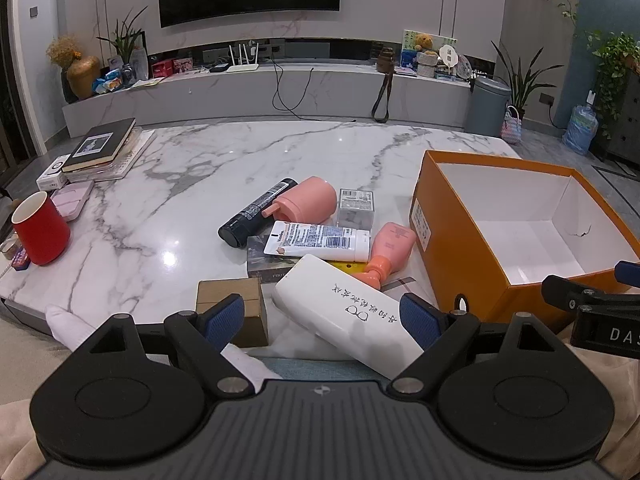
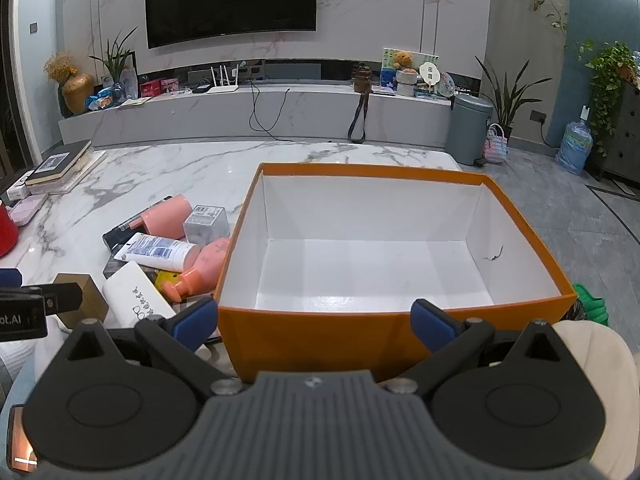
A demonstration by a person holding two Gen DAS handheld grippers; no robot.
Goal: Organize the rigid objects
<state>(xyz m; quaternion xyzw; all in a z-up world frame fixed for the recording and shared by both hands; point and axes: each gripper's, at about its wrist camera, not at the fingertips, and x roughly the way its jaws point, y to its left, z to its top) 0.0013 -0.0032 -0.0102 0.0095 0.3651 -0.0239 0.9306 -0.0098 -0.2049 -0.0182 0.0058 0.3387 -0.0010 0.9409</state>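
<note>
An open orange box (image 1: 452, 240) (image 2: 304, 332) with a white, bare inside stands on the marble table (image 1: 224, 168). Left of it lies a heap: a long white case (image 1: 344, 308) (image 2: 132, 292), a white tube (image 1: 320, 240) (image 2: 160, 250), a pink bottle (image 1: 390, 250) (image 2: 204, 264), a pink cup on its side (image 1: 310, 200), a black can (image 1: 256, 212), a clear cube box (image 1: 356, 208) (image 2: 206, 224) and a tan box (image 1: 236, 304). My left gripper (image 1: 322, 318) is open around the white case's near end. My right gripper (image 2: 314, 322) is open before the orange box's near wall.
A red cup (image 1: 40, 228), a pink flat case (image 1: 74, 198) and a stack of books (image 1: 102, 148) sit at the table's left. A TV shelf (image 1: 260, 88) runs behind. A grey bin (image 2: 468, 128) stands on the floor at right. White cloth (image 1: 64, 326) lies by the near edge.
</note>
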